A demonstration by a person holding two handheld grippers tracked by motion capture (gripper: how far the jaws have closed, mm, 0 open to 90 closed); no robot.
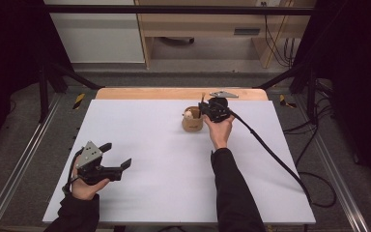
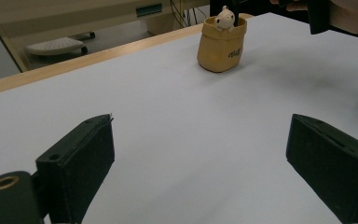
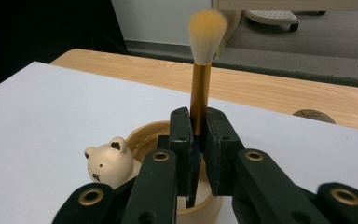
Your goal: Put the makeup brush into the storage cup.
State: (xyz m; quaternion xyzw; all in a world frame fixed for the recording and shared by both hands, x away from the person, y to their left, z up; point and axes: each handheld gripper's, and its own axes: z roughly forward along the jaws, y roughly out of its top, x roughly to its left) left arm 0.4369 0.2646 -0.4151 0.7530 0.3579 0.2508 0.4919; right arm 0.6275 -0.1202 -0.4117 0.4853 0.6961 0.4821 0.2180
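Tan pot [image 1: 192,122] sits toward the far side of the white counter [image 1: 164,159], a bit R of centre, upright. In the left gripper view it reads as a sack-shaped cup [image 2: 221,44] w/ dark lettering on its side. Inside it: a small cream bear figure [image 3: 108,161] peeking over the rim at one side, and the lower end of a brush [image 3: 201,70] going down into the opening. Brush stands upright, gold handle, pale bristle tuft on top, well above the rim.

Right gripper [image 1: 211,110] is right at the pot, jaws clenched on the brush handle just above the rim; pads press on both sides of the gold shaft. Bear is just beside the jaws, not touching as far as I can tell.

Left gripper [image 1: 110,159] is well apart, near corner of the counter, L side, jaws released and wide, nothing btwn them but bare counter. Clear path from it to the pot.

Around: wooden strip [image 1: 181,93] along the far edge, cable [image 1: 270,154] trailing off R across the counter.
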